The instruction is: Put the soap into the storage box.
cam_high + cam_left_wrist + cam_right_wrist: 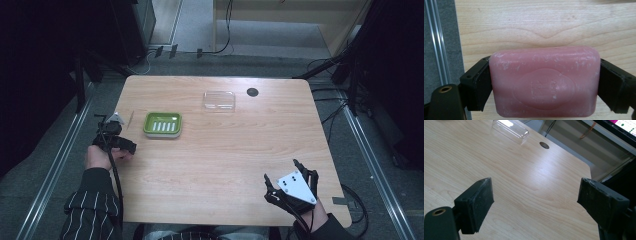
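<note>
You had the left claw [544, 82] pinching the pink soap [544, 81] by its short ends, low over the surface's [225, 155] near left edge, likely ready to carry it right to the green dish [162, 124]. Your right claw [536, 202] hung spread and idle at the near right, well clear of the lid [219, 100]

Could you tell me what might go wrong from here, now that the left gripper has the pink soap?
The pink soap bar is pinched only at its two ends by the left gripper, so it may slip or twist out. The green soap dish is light and could slide when the bar lands in it.
</note>
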Demonstrator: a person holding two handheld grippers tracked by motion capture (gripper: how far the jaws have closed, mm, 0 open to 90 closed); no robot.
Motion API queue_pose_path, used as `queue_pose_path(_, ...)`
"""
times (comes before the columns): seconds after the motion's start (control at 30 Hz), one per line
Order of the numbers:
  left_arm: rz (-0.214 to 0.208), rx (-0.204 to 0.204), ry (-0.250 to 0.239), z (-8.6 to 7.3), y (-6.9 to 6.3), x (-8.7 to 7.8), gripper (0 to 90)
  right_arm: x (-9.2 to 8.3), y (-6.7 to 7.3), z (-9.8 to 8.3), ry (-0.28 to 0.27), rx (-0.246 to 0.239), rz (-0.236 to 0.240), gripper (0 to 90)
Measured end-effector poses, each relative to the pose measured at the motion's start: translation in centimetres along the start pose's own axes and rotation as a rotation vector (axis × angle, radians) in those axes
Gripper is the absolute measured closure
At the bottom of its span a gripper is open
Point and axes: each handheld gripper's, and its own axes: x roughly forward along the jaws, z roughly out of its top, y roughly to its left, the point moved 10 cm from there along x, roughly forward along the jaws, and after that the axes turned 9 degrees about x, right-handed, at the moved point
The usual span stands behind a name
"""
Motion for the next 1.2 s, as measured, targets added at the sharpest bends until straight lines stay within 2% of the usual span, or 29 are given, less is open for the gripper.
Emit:
queue_pose_path(0.4, -0.021, 0.031, -0.016, 0.3, -0.7, -0.8, 12.6, 0.0, 0.0, 0.0, 0.002, 0.002, -0.002, 13.0)
queue_pose_path(0.5, -0.042, 0.041, -0.023, 0.5, -1.1, -0.9, 12.6, 0.0, 0.0, 0.0, 0.002, 0.002, -0.001, 13.1)
queue_pose_path(0.73, -0.057, 0.068, -0.036, 0.9, -1.9, -1.4, 12.6, 0.0, 0.0, 0.0, 0.002, 0.003, -0.003, 13.1)
queue_pose_path(1.2, -0.063, 0.115, -0.043, 1.6, -3.3, -1.7, 12.7, 0.0, 0.0, 0.0, 0.002, 0.001, -0.001, 13.1)
